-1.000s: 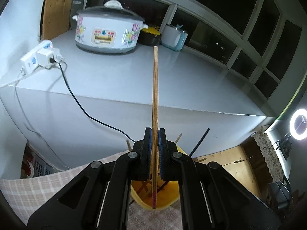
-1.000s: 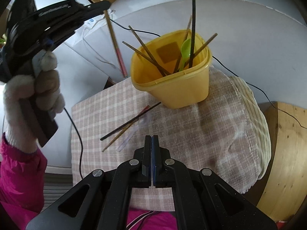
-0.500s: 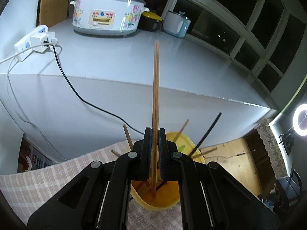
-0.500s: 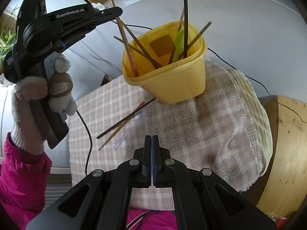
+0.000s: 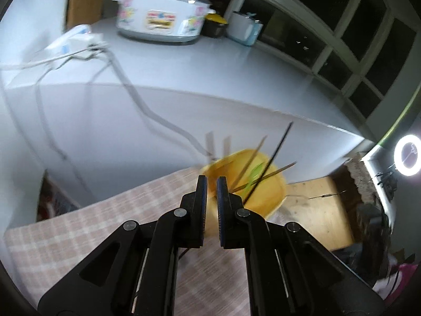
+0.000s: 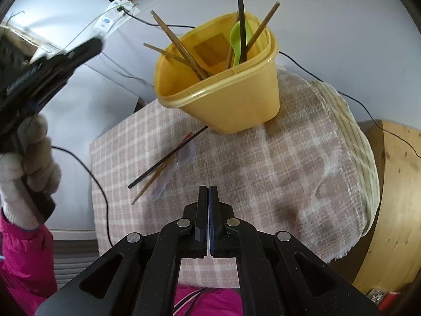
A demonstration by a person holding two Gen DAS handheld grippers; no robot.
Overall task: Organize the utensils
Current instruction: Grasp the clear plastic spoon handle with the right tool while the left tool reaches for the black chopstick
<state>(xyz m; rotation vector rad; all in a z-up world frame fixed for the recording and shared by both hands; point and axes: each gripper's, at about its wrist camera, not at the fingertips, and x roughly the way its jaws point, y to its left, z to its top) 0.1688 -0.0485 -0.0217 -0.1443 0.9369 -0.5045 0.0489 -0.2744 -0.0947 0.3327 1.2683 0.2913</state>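
A yellow tub (image 6: 231,100) stands on the checked cloth (image 6: 276,163) and holds several chopsticks (image 6: 181,50) and a green spoon (image 6: 236,39). A black chopstick (image 6: 168,156) and a brown chopstick (image 6: 155,179) lie on the cloth just left of the tub, next to a clear plastic wrapper (image 6: 173,168). My left gripper (image 5: 211,181) is slightly open and empty, left of and just short of the tub (image 5: 250,181); it also shows in the right wrist view (image 6: 89,47). My right gripper (image 6: 208,192) is shut and empty above the cloth's near part.
A white counter (image 5: 184,73) behind the cloth carries a rice cooker (image 5: 163,18), a power strip (image 5: 76,36) with cables, and small pots. A wooden surface (image 6: 394,184) lies right of the cloth. A ring light (image 5: 407,155) glows at far right.
My left gripper let go of the brown chopstick, which now stands in the yellow tub, and drew back to the left. The right gripper stayed shut and moved closer to the tub.
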